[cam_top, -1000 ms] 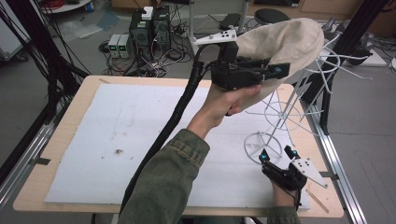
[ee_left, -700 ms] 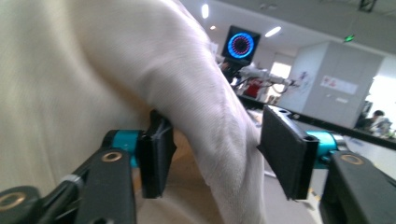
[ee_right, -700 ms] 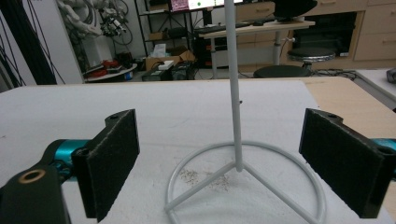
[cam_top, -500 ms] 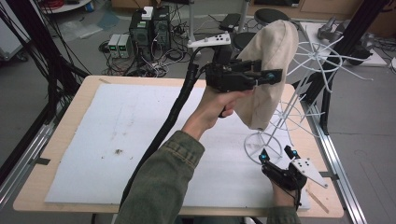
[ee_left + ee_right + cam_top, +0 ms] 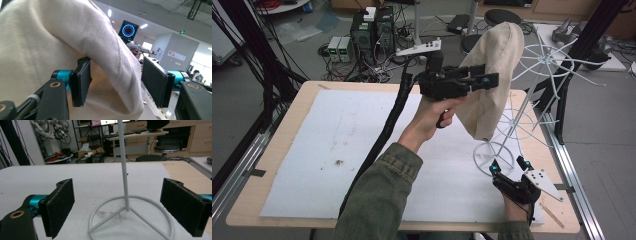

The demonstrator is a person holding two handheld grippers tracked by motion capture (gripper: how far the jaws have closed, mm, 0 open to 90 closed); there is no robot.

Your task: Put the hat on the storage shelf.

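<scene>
The beige cap [image 5: 492, 75] hangs on the white wire stand [image 5: 532, 107], which rests at the right side of the table [image 5: 287, 150]. The left gripper [image 5: 484, 79] is raised beside the cap; its jaws have just been opening, and the cloth [image 5: 100, 50] lies loose between the pads without being pressed. The right gripper [image 5: 508, 165] rests near the round base of the stand [image 5: 130, 220], jaws wide apart and holding nothing.

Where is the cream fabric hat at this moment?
In the high view the cream fabric hat hangs on the white wire stand at the table's right side, with the left gripper open around its edge.
</scene>
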